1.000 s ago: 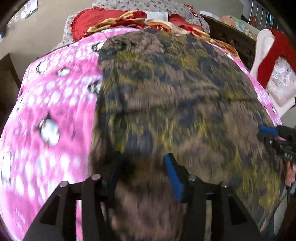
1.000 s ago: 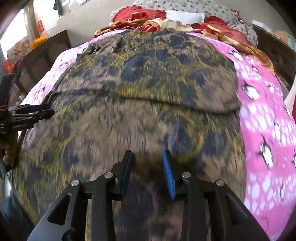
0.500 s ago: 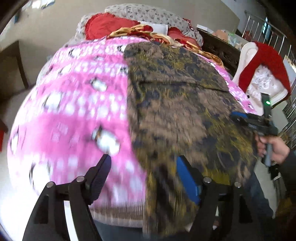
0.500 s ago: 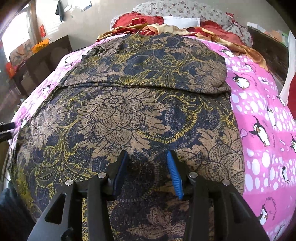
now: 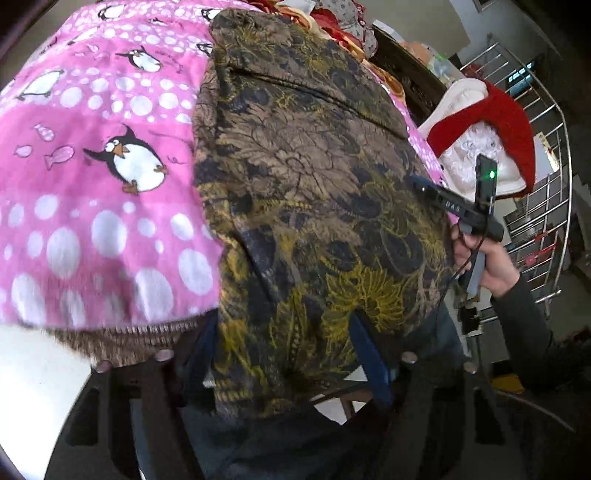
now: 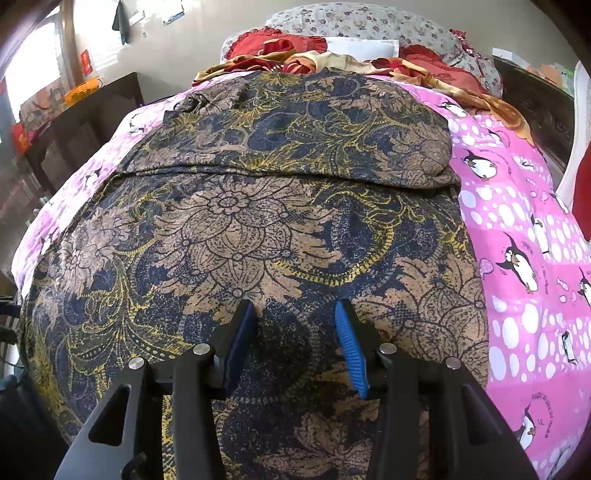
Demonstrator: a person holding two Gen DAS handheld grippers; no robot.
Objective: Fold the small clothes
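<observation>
Left wrist view: the left gripper (image 5: 284, 350) is closing, its fingers (image 5: 369, 358) straddling the hanging near edge of the patterned garment (image 5: 303, 177), not clearly pinching it. The pink penguin blanket (image 5: 92, 177) lies left of the fingers; the right hand (image 5: 487, 258) is far right.

Right wrist view: the right gripper (image 6: 295, 343) hovers released, the garment spread directly ahead of and beneath its fingers.

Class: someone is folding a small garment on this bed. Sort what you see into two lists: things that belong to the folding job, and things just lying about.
Belongs to the job:
patterned garment
left claw, jaws closing about the garment's hanging edge
right claw

Just lying about:
penguin blanket
floral pillow
red and gold cloths
</observation>
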